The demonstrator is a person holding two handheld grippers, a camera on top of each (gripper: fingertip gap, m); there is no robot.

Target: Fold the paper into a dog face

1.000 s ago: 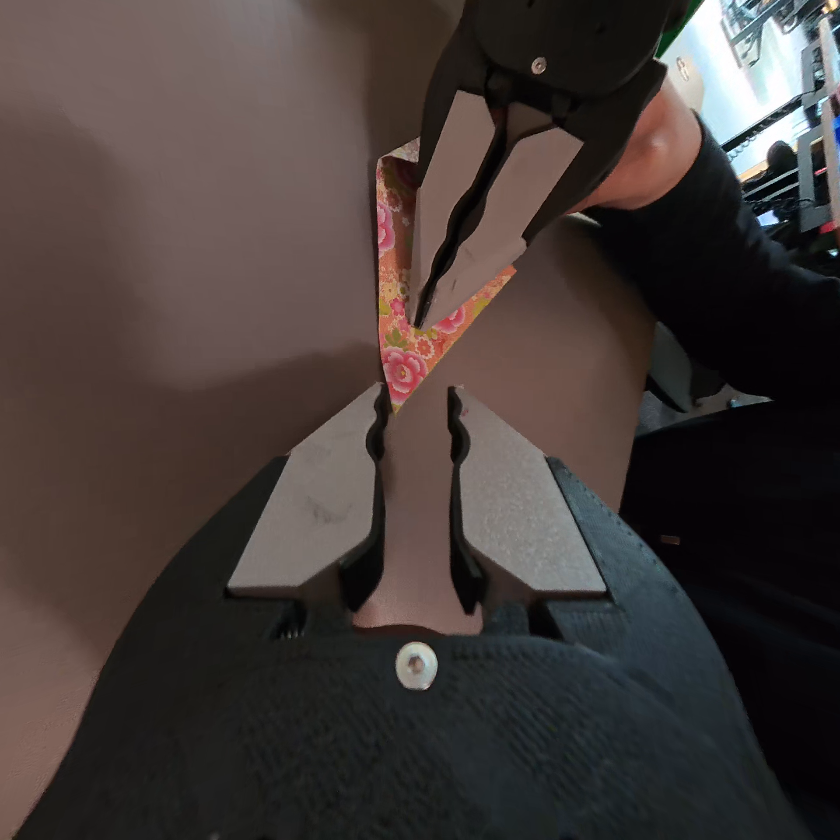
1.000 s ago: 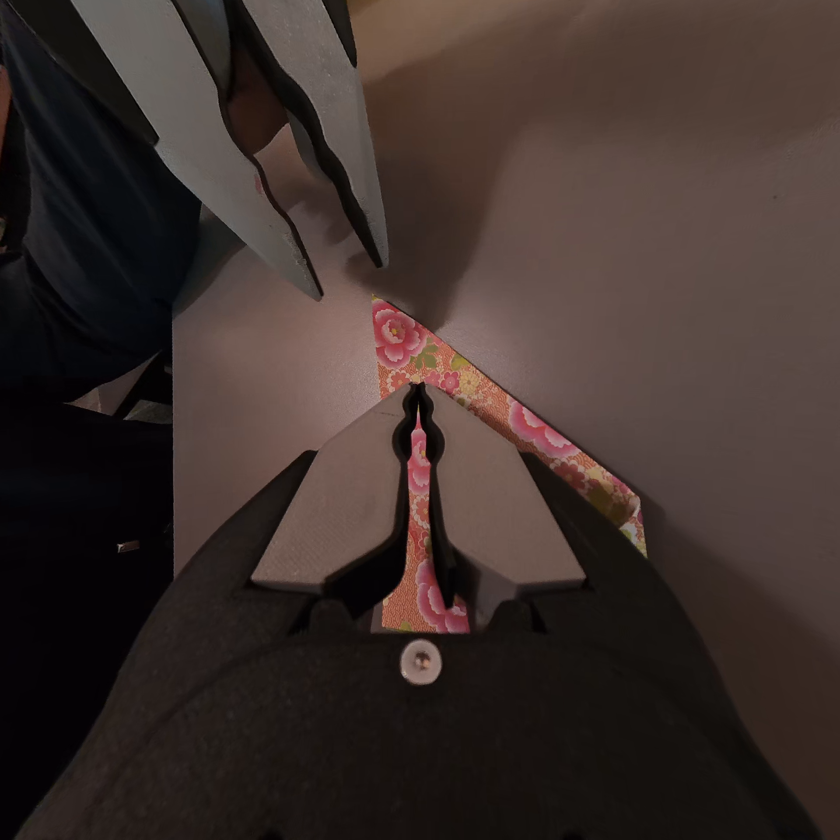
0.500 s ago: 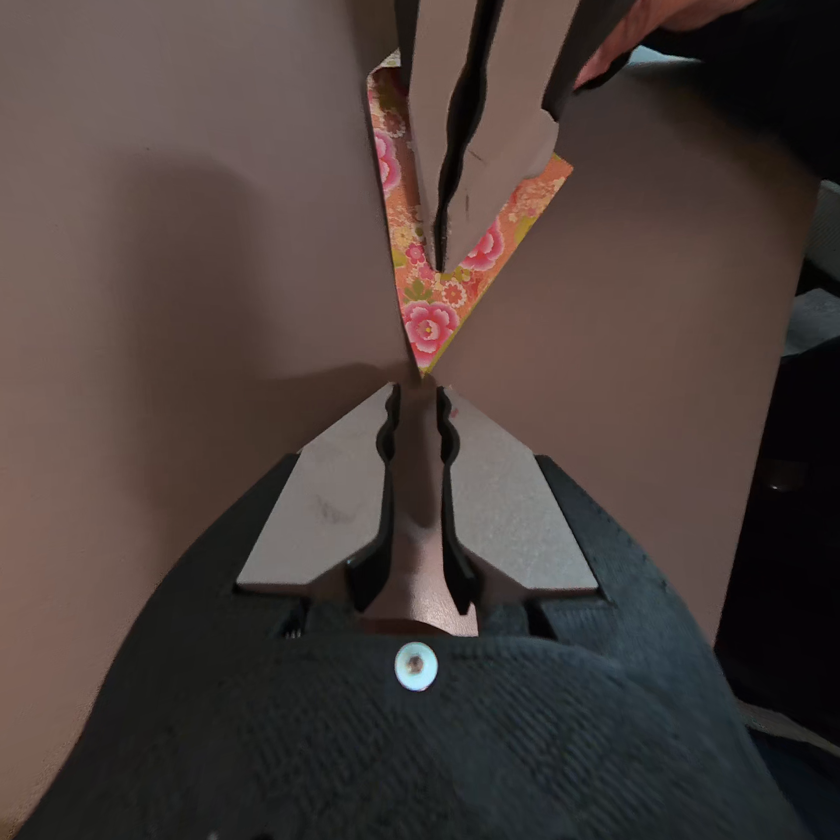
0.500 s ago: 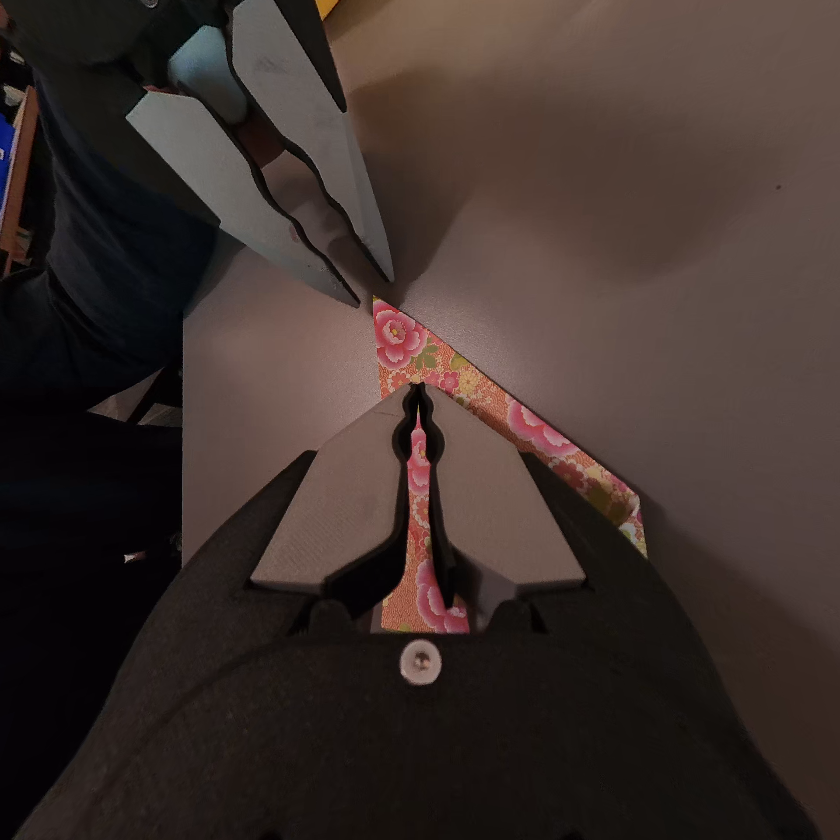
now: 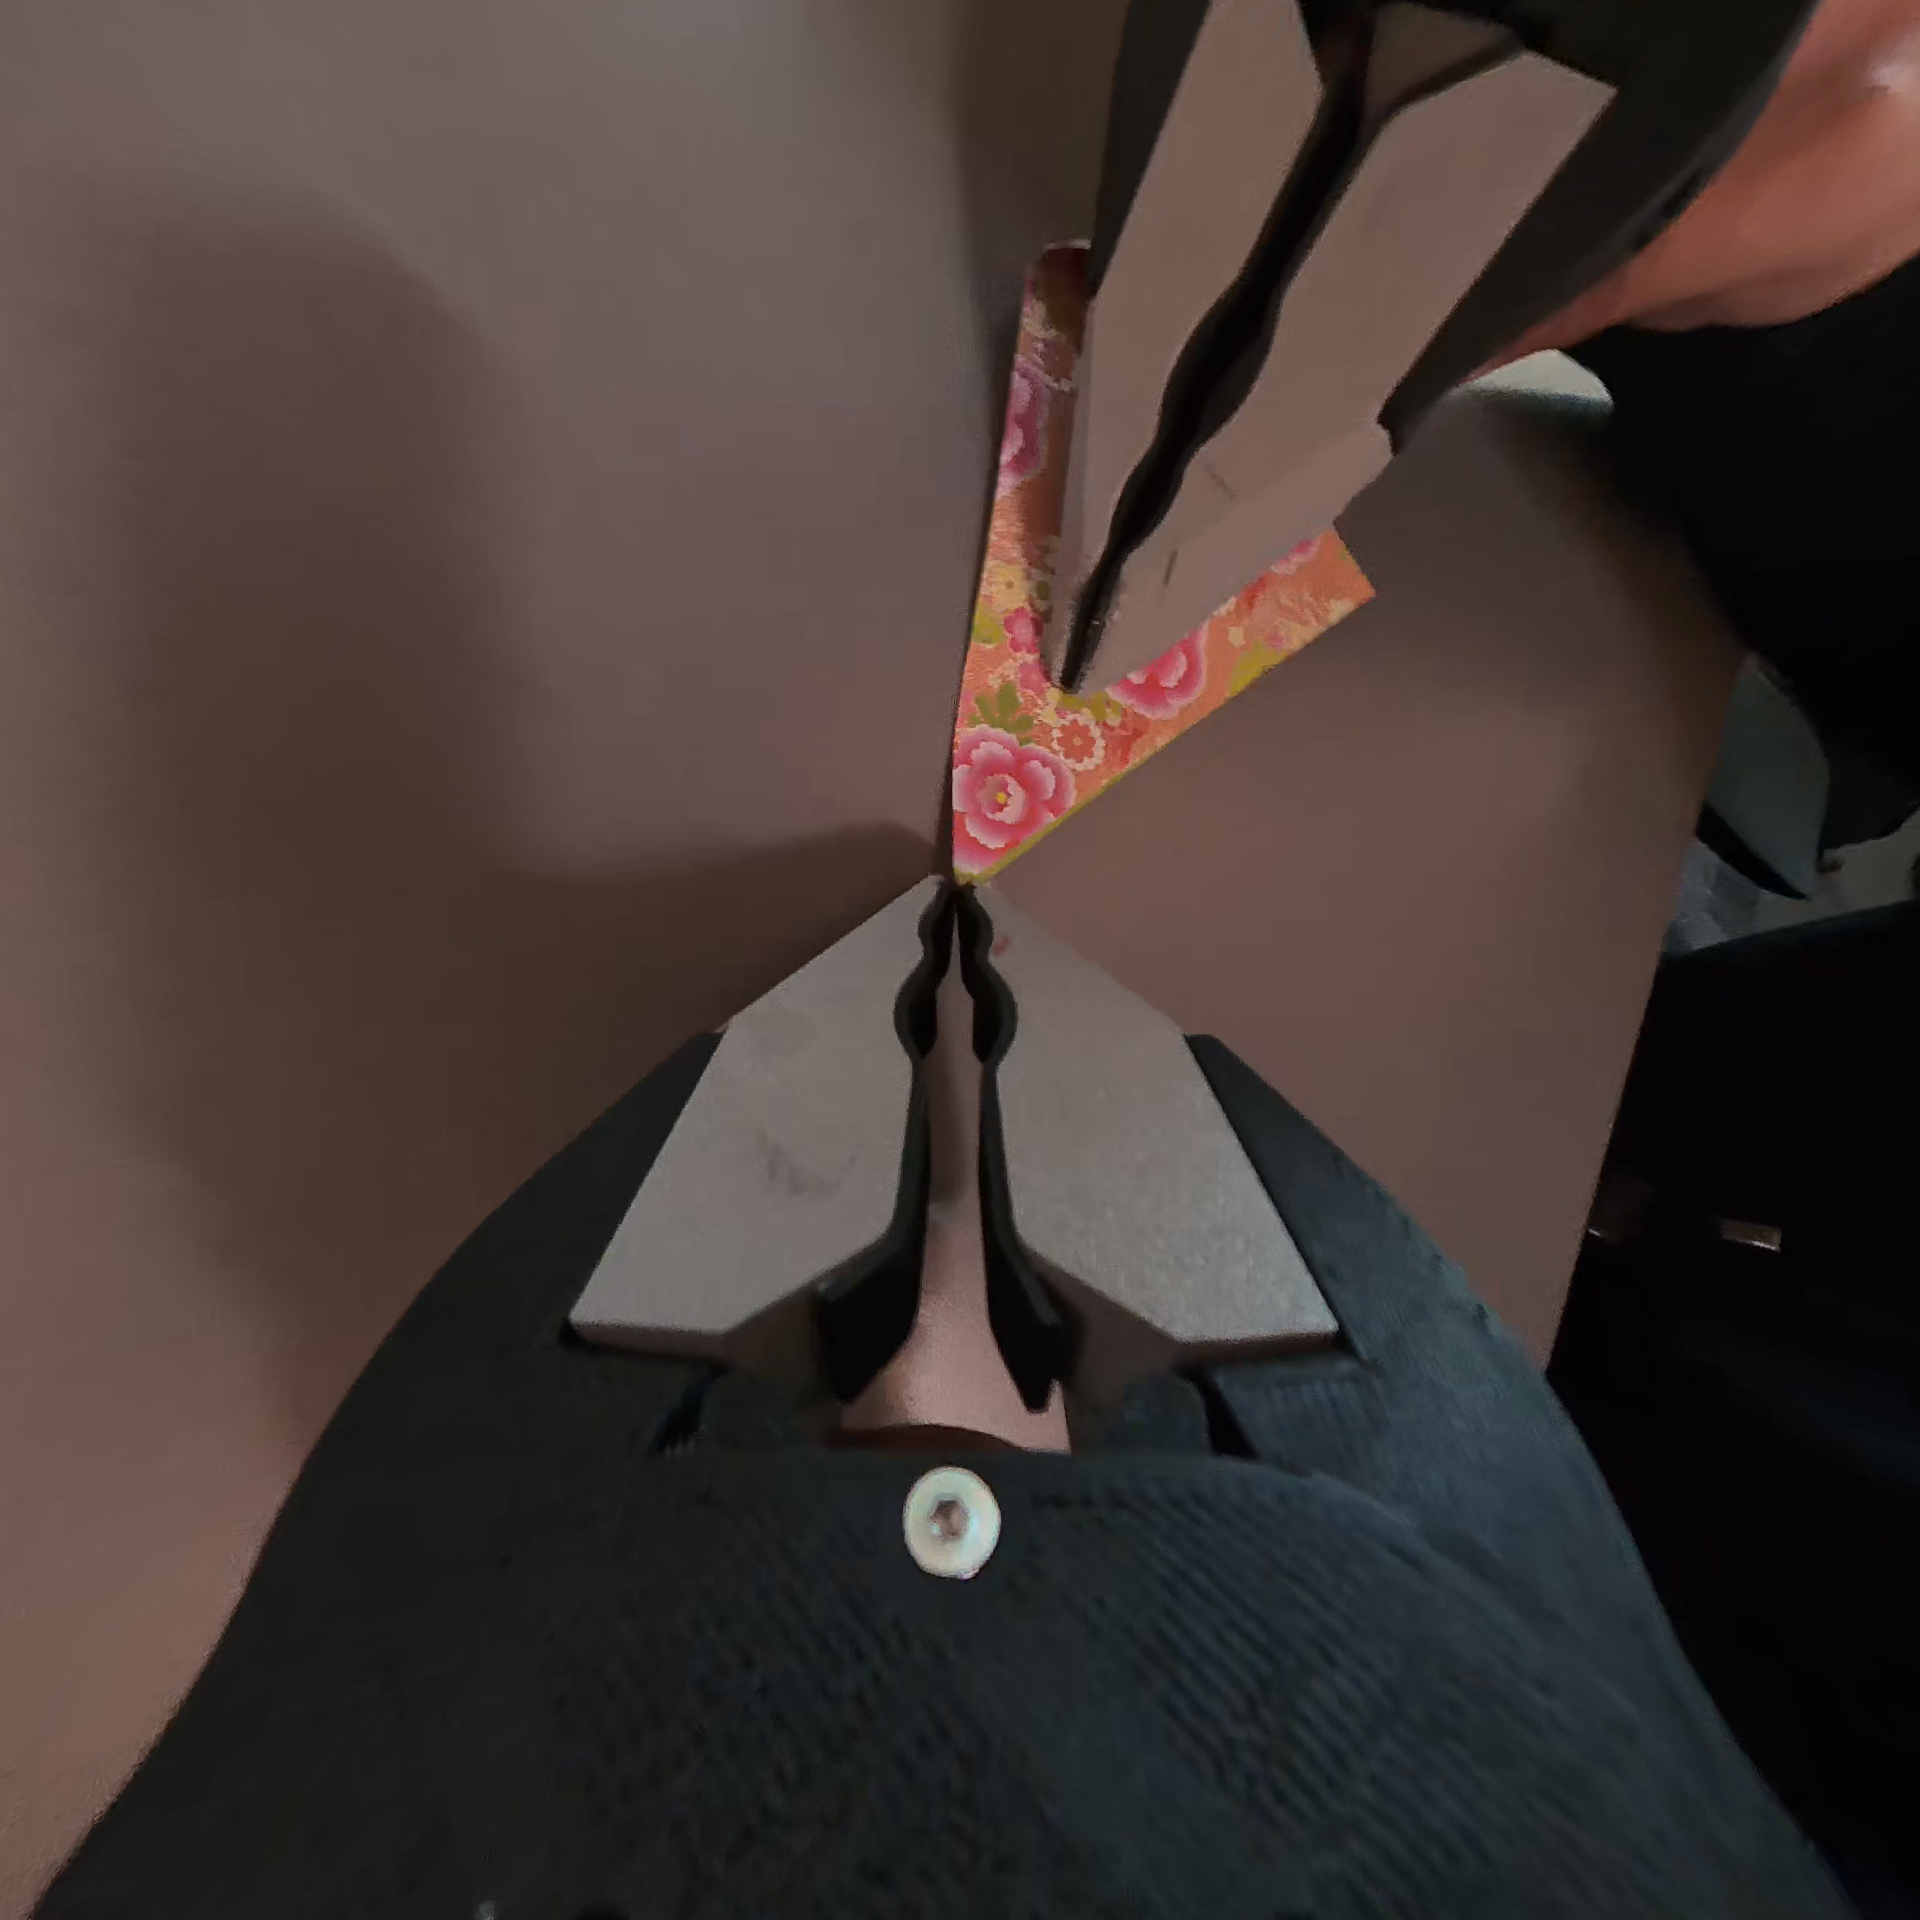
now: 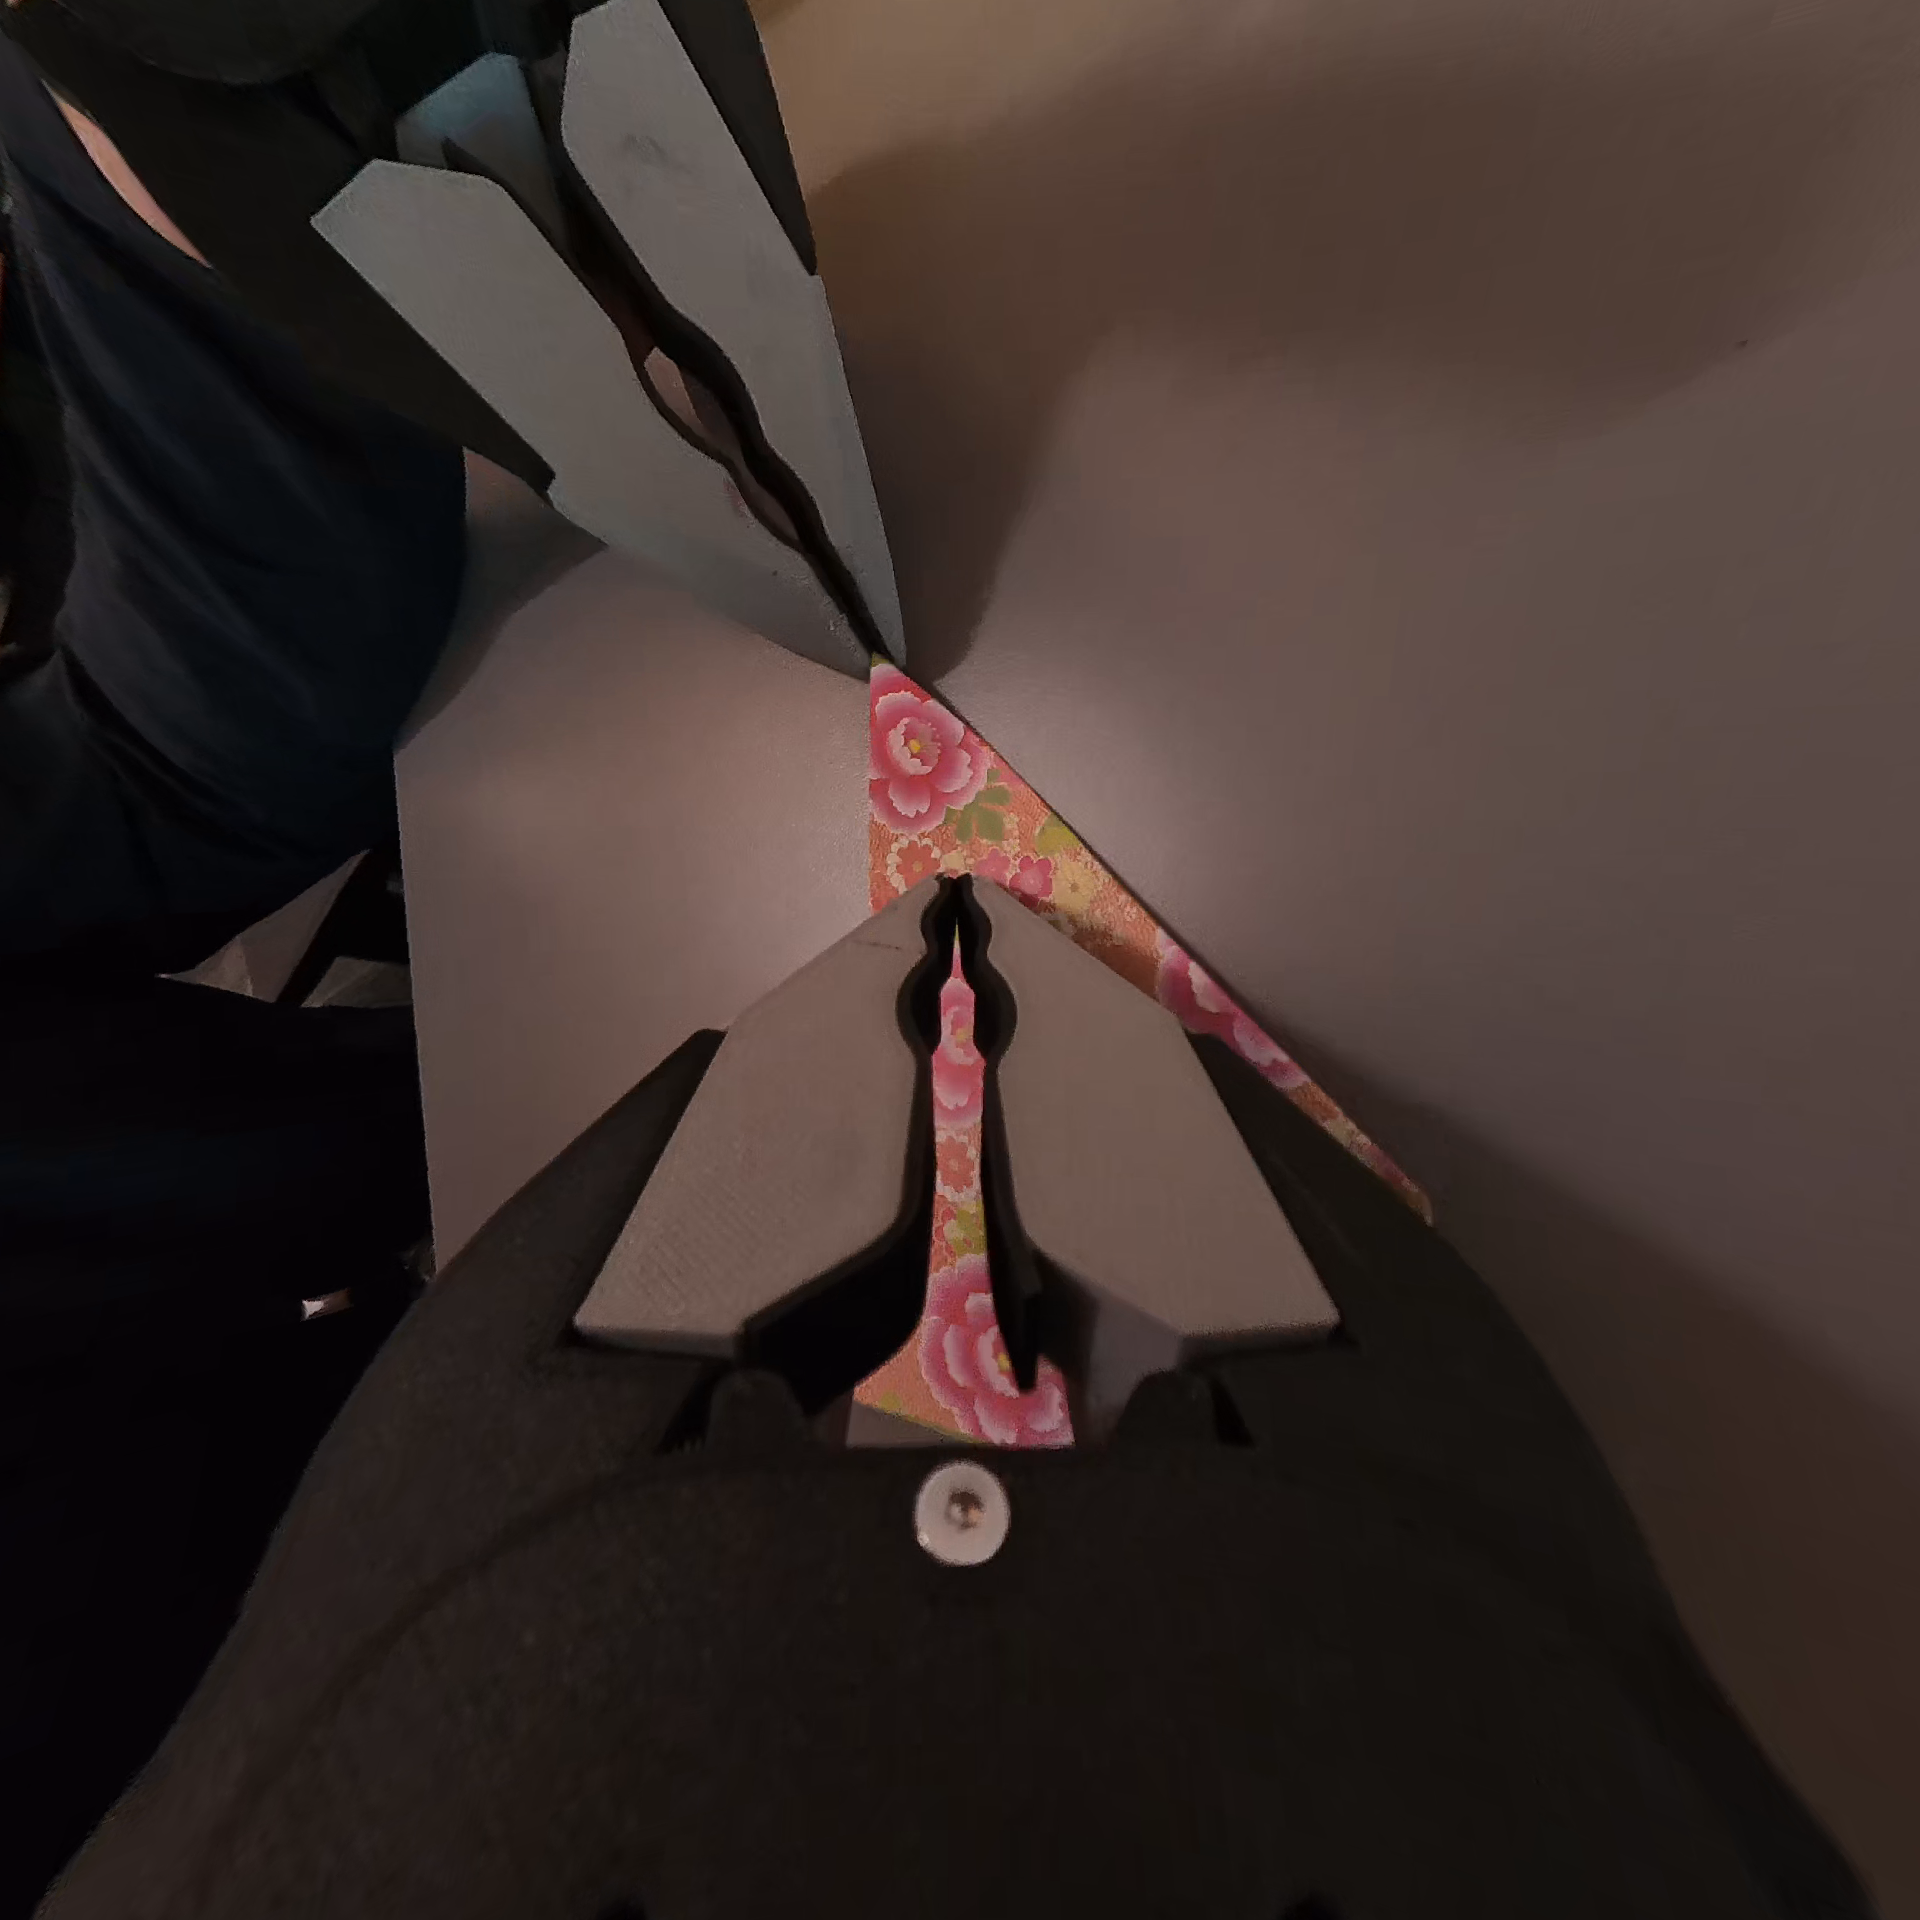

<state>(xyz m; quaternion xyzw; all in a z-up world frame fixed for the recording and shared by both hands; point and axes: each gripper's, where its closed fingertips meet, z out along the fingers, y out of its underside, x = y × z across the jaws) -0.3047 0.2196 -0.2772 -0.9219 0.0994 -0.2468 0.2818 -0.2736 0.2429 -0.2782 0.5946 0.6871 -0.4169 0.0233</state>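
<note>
The floral pink-and-orange paper (image 5: 1008, 790) is folded into a triangle and lies flat on the brown table (image 5: 520, 623). My left gripper (image 5: 951, 888) is closed, its tips meeting right at the paper's near corner, which seems pinched between them. My right gripper (image 6: 958, 883) is shut and its tips rest on top of the paper (image 6: 920, 753), a little back from that same corner. In the left wrist view the right gripper (image 5: 1075, 675) comes down from above onto the paper. In the right wrist view the left gripper (image 6: 883, 655) touches the paper's far tip.
The table's edge (image 6: 410, 987) runs close to the paper on the person's side. The person's dark clothing (image 6: 208, 623) lies beyond it, and a hand (image 5: 1766, 239) holds the right gripper. Bare table (image 6: 1455, 727) spreads on the other side. About 5 cm separates my left fingertips from my right.
My left gripper has moved up to the paper's corner and gone from open to shut there. My right gripper has stayed shut on top of the paper.
</note>
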